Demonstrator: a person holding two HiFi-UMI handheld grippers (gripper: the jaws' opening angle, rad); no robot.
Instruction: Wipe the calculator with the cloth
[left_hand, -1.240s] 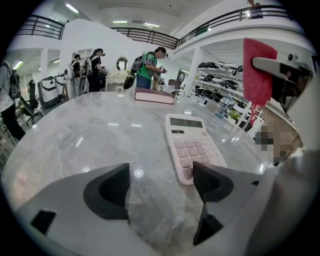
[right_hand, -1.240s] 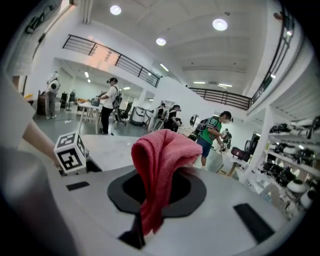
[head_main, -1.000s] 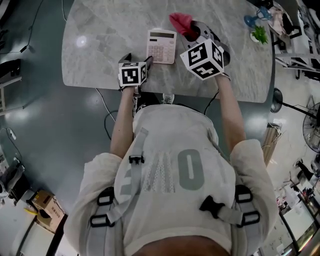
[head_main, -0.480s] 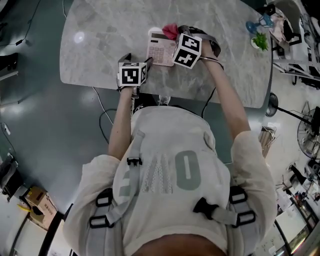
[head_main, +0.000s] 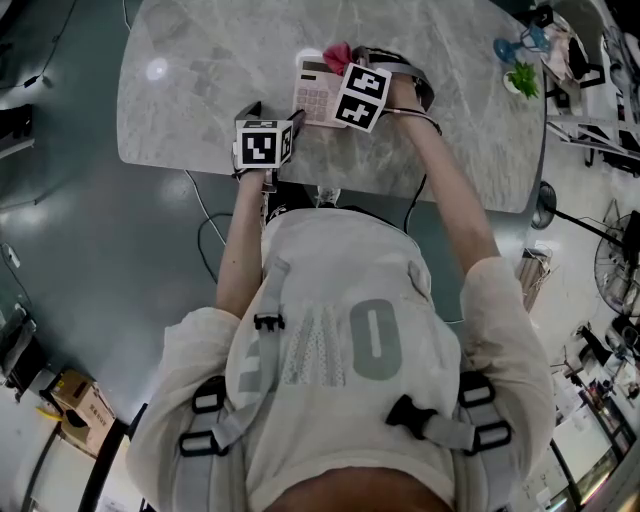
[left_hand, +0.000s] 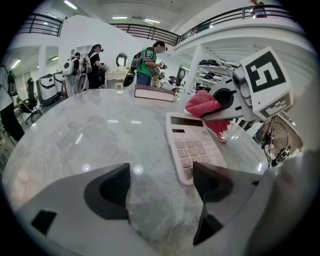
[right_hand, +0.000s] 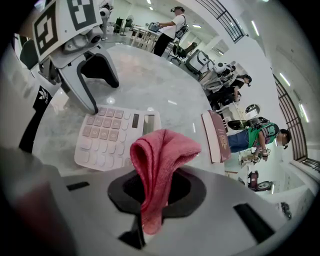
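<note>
A pale pink calculator (head_main: 315, 98) (left_hand: 192, 147) (right_hand: 107, 137) lies flat on the grey marble table (head_main: 200, 80). My right gripper (head_main: 345, 62) (right_hand: 157, 190) is shut on a pink cloth (head_main: 337, 55) (right_hand: 160, 155). In the left gripper view the cloth (left_hand: 205, 107) hangs over the calculator's display end. Its marker cube hides part of the calculator in the head view. My left gripper (head_main: 273, 115) (left_hand: 160, 187) is open on the table, its right jaw at the calculator's near corner. I cannot tell if they touch.
A dark red book (left_hand: 154, 93) (right_hand: 217, 135) lies on the table beyond the calculator. A small green plant (head_main: 518, 70) and a blue object (head_main: 503, 45) stand at the table's far right. The table's near edge (head_main: 400, 195) runs just behind both grippers. People stand in the background.
My right gripper has moved left with the cloth, from beside the calculator to over its display end. The left gripper and the calculator have stayed put.
</note>
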